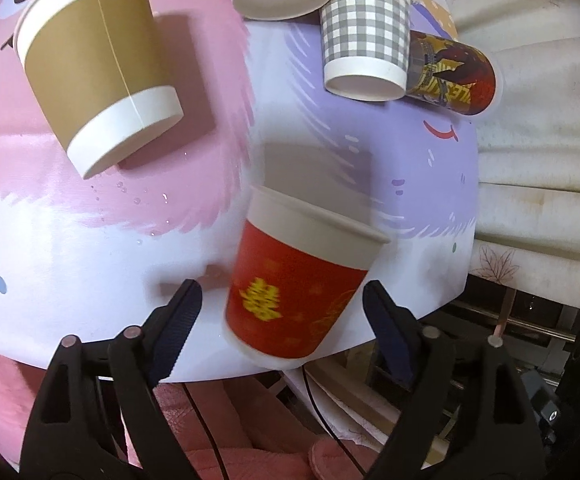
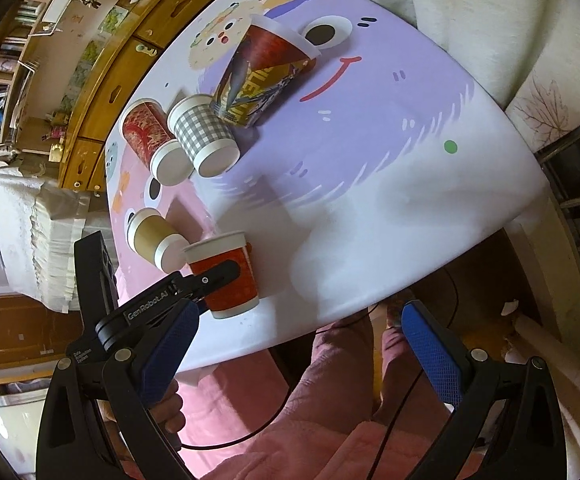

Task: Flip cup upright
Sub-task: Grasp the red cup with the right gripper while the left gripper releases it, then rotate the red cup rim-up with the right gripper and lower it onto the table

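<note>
A red paper cup with a gold character (image 1: 294, 284) stands upright, mouth up, near the table's front edge. It lies between the spread fingers of my left gripper (image 1: 281, 312), which is open and not touching it. In the right wrist view the same red cup (image 2: 225, 276) shows with the left gripper's finger (image 2: 213, 276) beside it. My right gripper (image 2: 298, 340) is open and empty, held off the table's edge.
Upside-down cups stand on the pink and purple cartoon table (image 1: 89, 264): a brown-banded cup (image 1: 97, 68), a grey checked cup (image 1: 364, 36), a dark red and gold cup (image 1: 454, 76) and a red patterned cup (image 2: 149, 136). A wooden cabinet (image 2: 101, 80) stands beyond the table.
</note>
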`<state>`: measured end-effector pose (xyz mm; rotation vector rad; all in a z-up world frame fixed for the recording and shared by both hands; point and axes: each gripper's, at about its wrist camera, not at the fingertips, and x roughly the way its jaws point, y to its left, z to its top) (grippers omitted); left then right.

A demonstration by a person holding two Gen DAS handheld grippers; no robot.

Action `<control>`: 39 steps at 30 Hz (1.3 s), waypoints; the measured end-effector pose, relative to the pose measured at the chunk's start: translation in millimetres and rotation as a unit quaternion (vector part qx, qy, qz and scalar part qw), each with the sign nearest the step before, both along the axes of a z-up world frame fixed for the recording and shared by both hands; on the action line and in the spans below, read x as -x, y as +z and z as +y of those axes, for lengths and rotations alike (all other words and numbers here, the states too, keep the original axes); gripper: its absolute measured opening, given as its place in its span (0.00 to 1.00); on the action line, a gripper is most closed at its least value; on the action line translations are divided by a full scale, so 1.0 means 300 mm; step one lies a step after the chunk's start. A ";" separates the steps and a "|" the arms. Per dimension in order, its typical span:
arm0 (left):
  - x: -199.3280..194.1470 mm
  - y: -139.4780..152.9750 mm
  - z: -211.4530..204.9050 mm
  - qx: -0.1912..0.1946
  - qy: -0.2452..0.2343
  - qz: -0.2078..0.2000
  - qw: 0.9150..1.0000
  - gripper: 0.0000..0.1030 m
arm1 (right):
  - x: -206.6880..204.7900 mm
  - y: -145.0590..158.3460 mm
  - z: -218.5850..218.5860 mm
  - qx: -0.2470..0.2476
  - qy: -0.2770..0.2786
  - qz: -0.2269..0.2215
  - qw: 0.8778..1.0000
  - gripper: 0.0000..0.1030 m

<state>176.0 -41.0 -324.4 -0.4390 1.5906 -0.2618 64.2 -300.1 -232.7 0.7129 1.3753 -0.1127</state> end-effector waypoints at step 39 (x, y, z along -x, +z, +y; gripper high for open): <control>0.128 0.228 0.287 -0.047 -0.025 -0.030 0.998 0.79 | -0.286 -0.313 0.196 0.036 0.039 0.060 0.997 0.67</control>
